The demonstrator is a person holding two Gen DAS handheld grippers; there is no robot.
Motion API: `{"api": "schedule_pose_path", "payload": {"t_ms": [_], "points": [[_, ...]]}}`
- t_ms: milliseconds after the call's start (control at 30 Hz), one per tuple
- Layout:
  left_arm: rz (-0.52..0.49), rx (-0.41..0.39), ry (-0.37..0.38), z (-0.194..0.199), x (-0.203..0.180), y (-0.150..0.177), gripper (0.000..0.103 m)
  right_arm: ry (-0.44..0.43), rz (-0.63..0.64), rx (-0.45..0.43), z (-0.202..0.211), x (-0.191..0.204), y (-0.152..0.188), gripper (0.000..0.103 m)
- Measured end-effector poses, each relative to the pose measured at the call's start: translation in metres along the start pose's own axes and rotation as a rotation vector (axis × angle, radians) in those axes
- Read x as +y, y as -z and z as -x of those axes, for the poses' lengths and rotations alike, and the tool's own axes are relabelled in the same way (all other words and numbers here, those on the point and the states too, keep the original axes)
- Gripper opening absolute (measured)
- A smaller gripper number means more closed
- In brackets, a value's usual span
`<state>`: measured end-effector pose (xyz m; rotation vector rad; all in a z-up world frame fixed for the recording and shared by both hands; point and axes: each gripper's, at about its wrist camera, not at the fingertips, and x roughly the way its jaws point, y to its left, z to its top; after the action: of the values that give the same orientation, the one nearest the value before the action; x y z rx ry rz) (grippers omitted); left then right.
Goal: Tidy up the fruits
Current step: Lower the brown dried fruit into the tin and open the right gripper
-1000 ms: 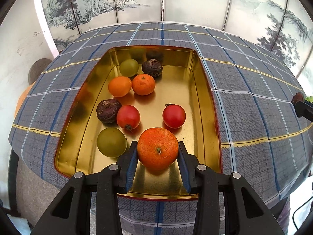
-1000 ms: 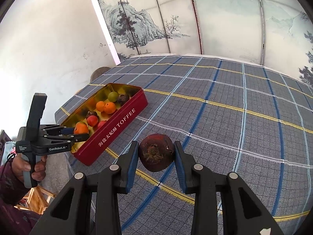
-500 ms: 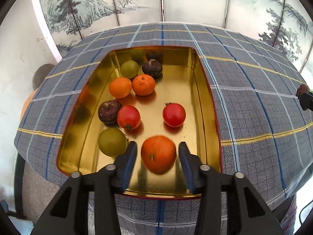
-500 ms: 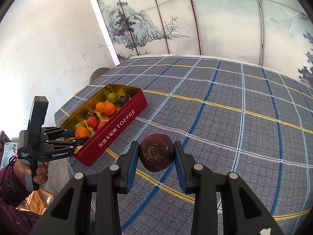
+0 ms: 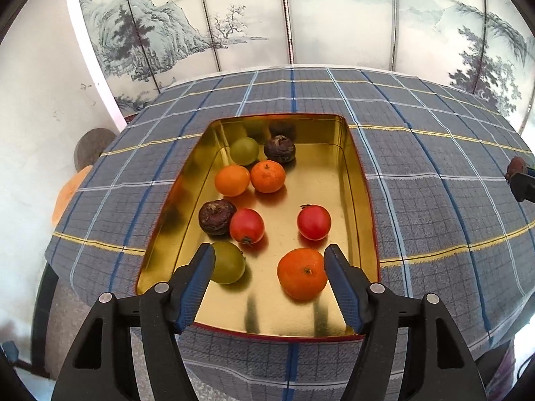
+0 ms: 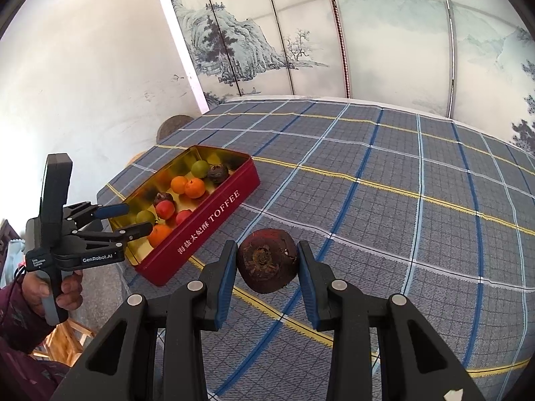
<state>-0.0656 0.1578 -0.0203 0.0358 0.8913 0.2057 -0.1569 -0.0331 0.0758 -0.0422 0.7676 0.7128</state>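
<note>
A red toffee tin (image 5: pixel 362 180) with a gold inside holds several fruits: oranges, red ones, green ones and dark brown ones. My left gripper (image 5: pixel 269 269) is open over the tin's near end. An orange (image 5: pixel 302 278) lies loose in the tin by its right finger, a green fruit (image 5: pixel 229 262) by its left finger. My right gripper (image 6: pixel 265 267) is shut on a dark brown fruit (image 6: pixel 267 264) and holds it above the checked cloth, right of the tin (image 6: pixel 214 224). The left gripper (image 6: pixel 128 219) also shows in the right wrist view.
The table carries a blue-grey checked cloth (image 6: pixel 401 200). Painted screen panels (image 5: pixel 284 16) stand behind it. A white wall (image 6: pixel 83 83) is at the left. The table's near edge lies just below the tin. A wooden stool (image 6: pixel 70 334) stands beside the table.
My left gripper has opened and let go of the orange, which now lies in the tin. The left gripper has drawn back a little. The right gripper still holds the dark fruit.
</note>
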Motion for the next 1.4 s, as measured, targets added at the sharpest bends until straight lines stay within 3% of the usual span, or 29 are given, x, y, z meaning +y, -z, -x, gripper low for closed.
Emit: {"api": "schedule_pose_path", "payload": {"t_ms": [433,967,1400], "points": [[0.049,-0.027,-0.034,0.008,0.025,0.007,0.068,-0.078,0.058,0.012,-0.020,0.044,-0.022,0.033],[0.171,-0.039,-0.114,0.014,0.085,0.028,0.070,-0.217,0.124,0.101,-0.083,0.114,-0.041,0.034],[0.208,-0.057,-0.162,0.023,0.121,0.045,0.070,-0.221,0.155,0.177,-0.135,0.145,-0.047,0.034]]}}
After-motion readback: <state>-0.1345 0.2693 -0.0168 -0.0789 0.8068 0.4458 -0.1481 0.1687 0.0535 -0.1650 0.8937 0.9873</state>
